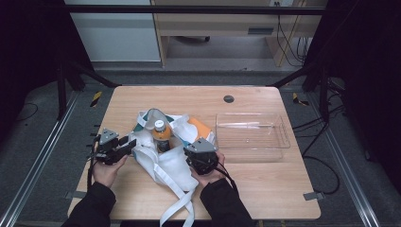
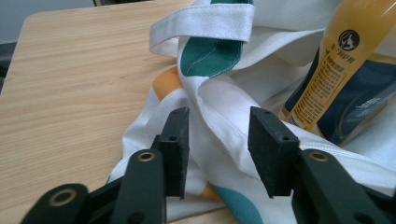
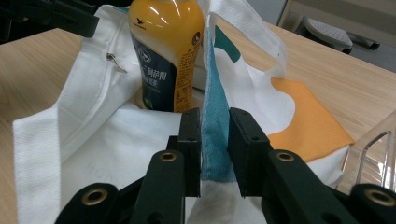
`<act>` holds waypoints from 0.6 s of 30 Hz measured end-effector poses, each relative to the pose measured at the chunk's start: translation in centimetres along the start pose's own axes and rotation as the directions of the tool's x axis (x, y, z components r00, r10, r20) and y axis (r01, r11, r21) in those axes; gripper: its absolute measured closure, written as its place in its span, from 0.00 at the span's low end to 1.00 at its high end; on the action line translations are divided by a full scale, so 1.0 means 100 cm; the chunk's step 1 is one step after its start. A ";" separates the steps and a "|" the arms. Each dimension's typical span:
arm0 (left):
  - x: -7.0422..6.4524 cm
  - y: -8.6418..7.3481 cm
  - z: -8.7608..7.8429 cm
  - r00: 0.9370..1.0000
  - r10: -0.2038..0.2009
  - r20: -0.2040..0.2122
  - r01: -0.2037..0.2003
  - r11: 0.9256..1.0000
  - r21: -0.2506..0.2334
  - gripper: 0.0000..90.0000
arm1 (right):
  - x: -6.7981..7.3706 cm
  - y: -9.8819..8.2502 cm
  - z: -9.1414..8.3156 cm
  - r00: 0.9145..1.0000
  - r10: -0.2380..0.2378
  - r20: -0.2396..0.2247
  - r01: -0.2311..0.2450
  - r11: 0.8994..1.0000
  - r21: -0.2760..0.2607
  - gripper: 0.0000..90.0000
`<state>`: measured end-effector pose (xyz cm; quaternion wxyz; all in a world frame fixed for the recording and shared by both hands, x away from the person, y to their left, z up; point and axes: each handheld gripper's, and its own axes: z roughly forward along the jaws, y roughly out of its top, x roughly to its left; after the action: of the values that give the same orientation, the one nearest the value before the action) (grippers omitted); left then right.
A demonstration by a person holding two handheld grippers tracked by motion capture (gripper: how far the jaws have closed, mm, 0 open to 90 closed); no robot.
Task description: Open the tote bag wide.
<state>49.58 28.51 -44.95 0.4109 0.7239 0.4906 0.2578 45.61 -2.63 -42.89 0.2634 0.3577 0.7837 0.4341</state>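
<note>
A white cloth bag (image 1: 172, 170) with teal and orange patches lies open on the wooden table (image 1: 265, 189). An orange juice bottle (image 1: 161, 135) with a white cap stands upright in its mouth. My left gripper (image 1: 130, 143) is at the bag's left rim. In the left gripper view its jaws (image 2: 217, 140) stand apart around a white fold of the bag (image 2: 224, 28), with the bottle (image 2: 341, 70) just beyond. My right gripper (image 1: 198, 150) is at the bag's right side. In the right gripper view its jaws (image 3: 215, 144) pinch an upright teal edge of the bag (image 3: 93, 140) beside the bottle (image 3: 166, 51).
A clear plastic tray (image 1: 279, 142) sits to the right of the bag, and its corner (image 3: 373, 154) lies close to my right gripper. A round cable hole (image 1: 229, 99) marks the table's far side. The bag's long straps (image 1: 177, 208) trail to the front edge.
</note>
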 end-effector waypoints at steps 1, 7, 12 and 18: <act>0.000 0.000 0.002 1.000 0.004 -0.002 -0.004 1.000 0.012 0.71 | 0.000 0.000 0.002 1.000 -0.003 0.003 0.003 1.000 0.004 0.85; 0.000 -0.002 0.007 1.000 0.000 0.005 0.000 0.999 0.042 0.88 | 0.002 0.003 0.006 0.999 0.000 0.033 -0.001 1.000 0.027 0.96; 0.002 -0.002 0.008 1.000 0.021 0.008 -0.021 0.998 0.062 0.97 | -0.008 0.004 0.004 0.996 0.045 0.077 -0.047 0.999 0.024 0.98; 0.002 -0.002 0.008 0.999 0.040 0.006 -0.041 0.997 0.072 0.98 | -0.021 -0.001 0.009 0.988 0.082 0.128 -0.087 0.995 0.038 0.98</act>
<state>50.15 28.44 -45.58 0.3801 0.7487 0.4840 0.2465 47.44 -3.88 -43.21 0.2860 0.4229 0.7588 0.4044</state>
